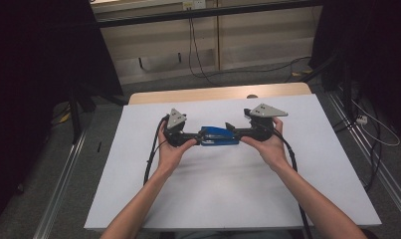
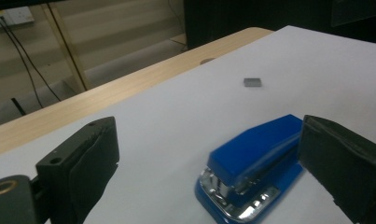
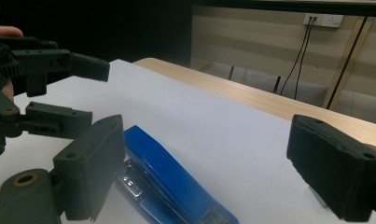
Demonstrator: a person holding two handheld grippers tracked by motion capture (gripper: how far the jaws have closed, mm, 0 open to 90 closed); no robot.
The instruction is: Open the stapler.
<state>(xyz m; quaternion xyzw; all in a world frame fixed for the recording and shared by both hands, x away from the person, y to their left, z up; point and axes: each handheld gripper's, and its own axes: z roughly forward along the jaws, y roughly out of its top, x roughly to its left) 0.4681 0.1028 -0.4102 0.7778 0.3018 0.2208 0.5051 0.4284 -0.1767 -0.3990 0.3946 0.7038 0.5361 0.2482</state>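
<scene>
A blue stapler [image 1: 219, 135] with a chrome front lies on the white sheet [image 1: 223, 189] at mid table. My left gripper [image 1: 195, 136] comes at it from the left and my right gripper [image 1: 234, 130] from the right, each held in a hand. In the left gripper view the stapler [image 2: 253, 163] lies between wide-open jaws, close against the right-hand one, and the left gripper [image 2: 209, 140] is not clamped. In the right gripper view the stapler [image 3: 169, 184] lies beside the left-hand jaw of the open right gripper [image 3: 213, 154]. Beyond it stands the left gripper [image 3: 90, 95], open.
A small grey block [image 2: 253, 82] lies on the sheet beyond the stapler. The table's wooden back edge [image 1: 218, 93] runs behind the sheet. Cables [image 1: 372, 134] trail on the floor at the right, and metal rails [image 1: 63, 174] flank the table.
</scene>
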